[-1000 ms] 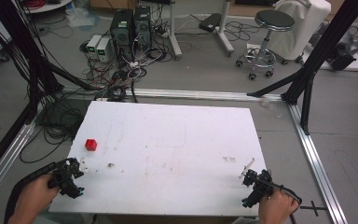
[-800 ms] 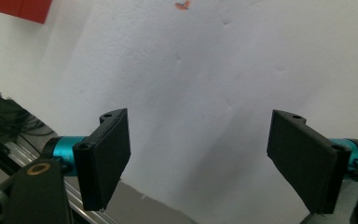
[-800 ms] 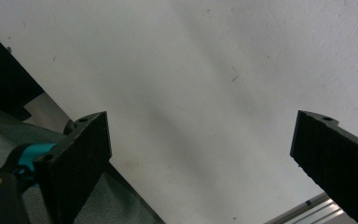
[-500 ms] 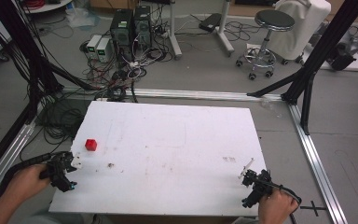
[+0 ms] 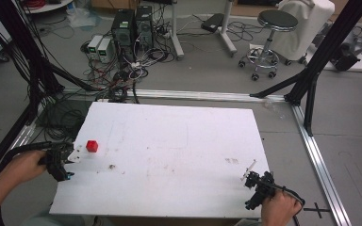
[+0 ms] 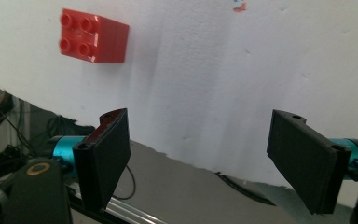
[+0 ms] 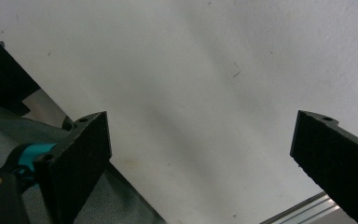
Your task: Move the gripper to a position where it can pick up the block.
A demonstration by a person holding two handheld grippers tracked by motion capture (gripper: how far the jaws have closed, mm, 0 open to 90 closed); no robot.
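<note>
A small red studded brick [image 5: 92, 146] lies on the white table [image 5: 169, 141] near its left edge; in the left gripper view the brick [image 6: 93, 36] sits up and to the left of the jaws. My left gripper [image 5: 68, 160] hangs at the table's left edge, just left of the brick, and it is open [image 6: 205, 144] with nothing between the jaws. My right gripper [image 5: 254, 181] rests at the table's front right corner, open [image 7: 200, 149] over bare white surface.
Aluminium frame rails [image 5: 318, 160] run along the table's sides. Black frame posts [image 5: 311, 66], a stool [image 5: 273, 28], computer boxes [image 5: 132, 23] and tangled cables [image 5: 113, 80] stand on the floor beyond the far edge. A small dark speck [image 5: 111, 166] marks the board.
My left gripper has drawn left, off the board to its left edge, and sits farther from the front. The right gripper and the red brick have stayed put.
</note>
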